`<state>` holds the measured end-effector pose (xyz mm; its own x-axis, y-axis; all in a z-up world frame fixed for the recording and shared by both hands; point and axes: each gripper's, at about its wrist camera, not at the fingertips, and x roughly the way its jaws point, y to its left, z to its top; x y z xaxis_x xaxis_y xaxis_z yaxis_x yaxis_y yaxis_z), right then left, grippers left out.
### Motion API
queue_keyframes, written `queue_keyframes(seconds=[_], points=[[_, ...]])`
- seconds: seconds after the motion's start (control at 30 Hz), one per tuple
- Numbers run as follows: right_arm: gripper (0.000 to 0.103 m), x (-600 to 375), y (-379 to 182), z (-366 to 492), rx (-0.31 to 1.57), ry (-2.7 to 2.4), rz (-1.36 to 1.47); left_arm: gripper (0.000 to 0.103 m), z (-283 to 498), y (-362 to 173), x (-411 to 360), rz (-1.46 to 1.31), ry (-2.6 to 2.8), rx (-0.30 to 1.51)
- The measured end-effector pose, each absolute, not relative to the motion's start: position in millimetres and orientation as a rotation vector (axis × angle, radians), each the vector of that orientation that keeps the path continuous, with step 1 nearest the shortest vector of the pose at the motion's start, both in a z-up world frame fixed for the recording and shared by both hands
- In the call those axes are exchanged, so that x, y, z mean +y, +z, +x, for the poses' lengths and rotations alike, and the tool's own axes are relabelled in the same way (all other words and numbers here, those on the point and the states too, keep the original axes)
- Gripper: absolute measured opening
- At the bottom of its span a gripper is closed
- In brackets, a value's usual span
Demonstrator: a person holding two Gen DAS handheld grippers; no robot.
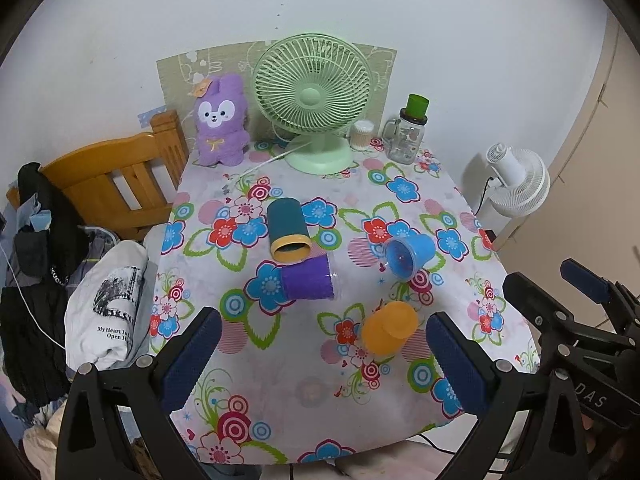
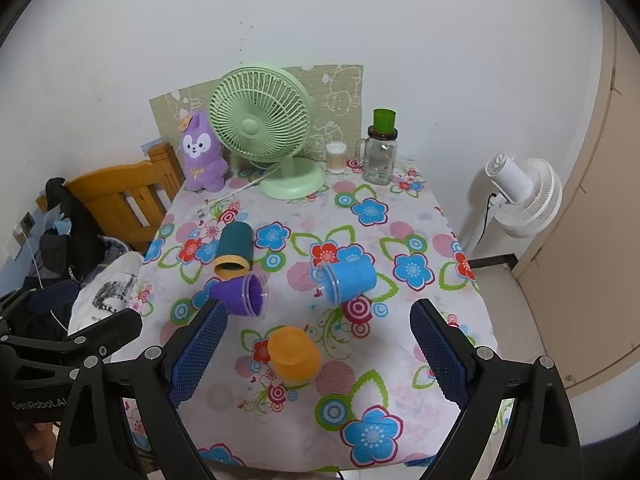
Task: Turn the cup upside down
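Observation:
Several cups lie on their sides on the flowered tablecloth (image 1: pixel 280 400): a teal cup with a yellow rim (image 1: pixel 287 229) (image 2: pixel 234 251), a purple cup (image 1: pixel 307 280) (image 2: pixel 242 294), a blue cup (image 1: pixel 410 255) (image 2: pixel 349 280) and an orange cup (image 1: pixel 389 328) (image 2: pixel 294 354). My left gripper (image 1: pixel 324 360) is open and empty above the table's near edge, the orange cup just ahead of it. My right gripper (image 2: pixel 318 350) is open and empty, with the orange cup between its fingers in view but farther off. The right gripper also shows in the left wrist view (image 1: pixel 560 292).
At the back stand a green desk fan (image 1: pixel 314 100), a purple plush toy (image 1: pixel 221 120), a cotton swab jar (image 1: pixel 361 135) and a glass jar with a green cup on top (image 1: pixel 406 136). A wooden bed frame (image 1: pixel 116 184) with clothes is left, a white fan (image 1: pixel 518 184) right.

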<state>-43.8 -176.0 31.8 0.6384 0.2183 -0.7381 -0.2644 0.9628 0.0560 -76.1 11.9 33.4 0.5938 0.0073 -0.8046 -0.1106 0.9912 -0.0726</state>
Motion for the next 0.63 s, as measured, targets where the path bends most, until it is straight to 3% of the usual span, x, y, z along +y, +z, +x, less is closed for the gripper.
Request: queue_keyframes(seconds=[0.63], points=[[0.094, -177, 25, -32, 0.858, 0.259, -0.074, 0.103, -65, 25, 11, -0.128, 0.066, 0.957]])
